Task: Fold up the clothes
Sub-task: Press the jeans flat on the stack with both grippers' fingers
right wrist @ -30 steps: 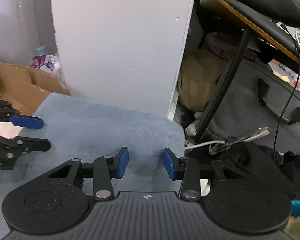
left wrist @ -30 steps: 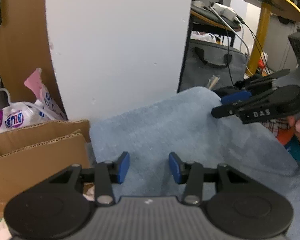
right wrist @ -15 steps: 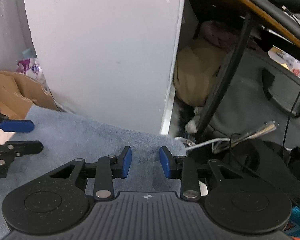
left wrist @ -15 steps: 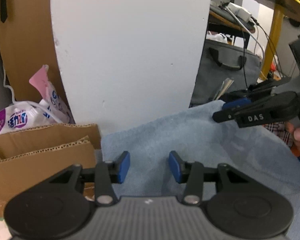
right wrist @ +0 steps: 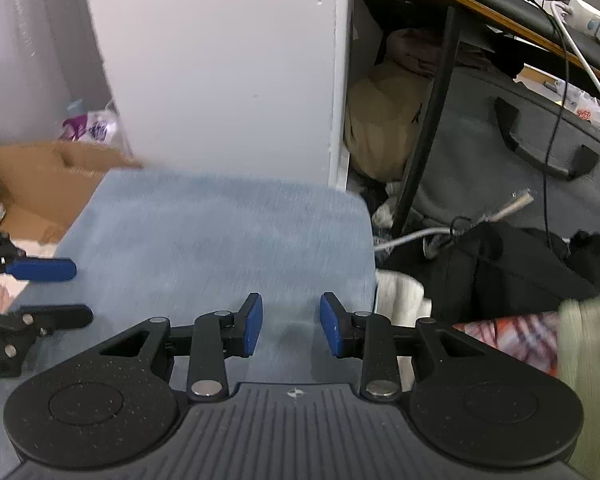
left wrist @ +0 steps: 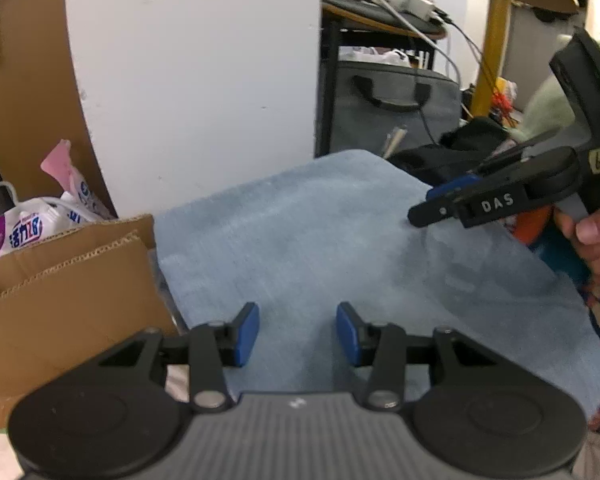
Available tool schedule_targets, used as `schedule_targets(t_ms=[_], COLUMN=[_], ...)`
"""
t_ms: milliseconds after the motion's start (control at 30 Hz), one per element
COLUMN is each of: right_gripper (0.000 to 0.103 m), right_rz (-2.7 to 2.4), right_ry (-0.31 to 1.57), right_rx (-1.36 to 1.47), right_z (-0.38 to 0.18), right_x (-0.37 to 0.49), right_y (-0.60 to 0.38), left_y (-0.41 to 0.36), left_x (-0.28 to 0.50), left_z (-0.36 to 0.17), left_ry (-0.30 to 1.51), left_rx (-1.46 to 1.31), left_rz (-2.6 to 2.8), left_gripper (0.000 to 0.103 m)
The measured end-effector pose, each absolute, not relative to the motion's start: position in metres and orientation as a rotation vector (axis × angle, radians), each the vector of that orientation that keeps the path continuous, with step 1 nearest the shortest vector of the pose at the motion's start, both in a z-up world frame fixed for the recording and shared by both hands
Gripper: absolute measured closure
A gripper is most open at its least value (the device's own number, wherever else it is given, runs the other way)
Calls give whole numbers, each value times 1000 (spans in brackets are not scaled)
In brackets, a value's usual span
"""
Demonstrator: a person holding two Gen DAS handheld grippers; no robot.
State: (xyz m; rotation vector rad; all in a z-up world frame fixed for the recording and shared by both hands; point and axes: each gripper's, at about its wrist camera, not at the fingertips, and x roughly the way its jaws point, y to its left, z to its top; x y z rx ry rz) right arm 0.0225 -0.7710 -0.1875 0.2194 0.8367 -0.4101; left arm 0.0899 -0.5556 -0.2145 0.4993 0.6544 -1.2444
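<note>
At the far left, a cardboard box [left wrist: 60, 280] sits just beside the left edge of a light blue cloth [left wrist: 320, 248], which lies spread flat. Behind both stands a white panel [left wrist: 196, 80].

Risk: the cloth's left edge runs close to the cardboard box. A sideways drag could probably catch the fabric on a box flap and bunch it. A second risk is an uneven pinch. Both grippers have fabric below the gap but no raised edge inside it, so closing here would likely slip over the flat surface or lift only a wrinkle. The fold line would then come out skewed.

The left gripper [left wrist: 298, 334] hangs over the near left part of the cloth. Its jaws stand partly open, with only flat fabric showing between the blue pads [left wrist: 246, 334], and nothing is held.

The right gripper [right wrist: 291, 330] hangs over the near right part of the cloth, close to its right edge. Its jaws are also partly open and empty. In the left wrist view it appears at the right, its tips over the cloth's far right side, with the person's hand [left wrist: 596, 244] on the handle.

To the right of the cloth lie dark clothes [right wrist: 500, 264] and a grey bag [right wrist: 520, 168].
</note>
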Motion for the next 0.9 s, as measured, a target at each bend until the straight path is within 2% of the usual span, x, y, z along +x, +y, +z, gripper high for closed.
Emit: schedule_targets(t_ms=[400, 600, 900], right_gripper=[65, 65, 65], right_rz=[-372, -402, -432], right_ry=[856, 846, 848], right_rx=[194, 208, 254], right_z=[-188, -189, -198], right_x=[-28, -60, -90], right_y=[-731, -711, -690], left_y=[-503, -483, -471], left_x=[75, 71, 70], left_z=[-204, -213, -216], left_ry=[755, 824, 846], left_rx=[421, 405, 405], left_rz=[-1216, -1227, -1240], left_gripper=[58, 54, 55])
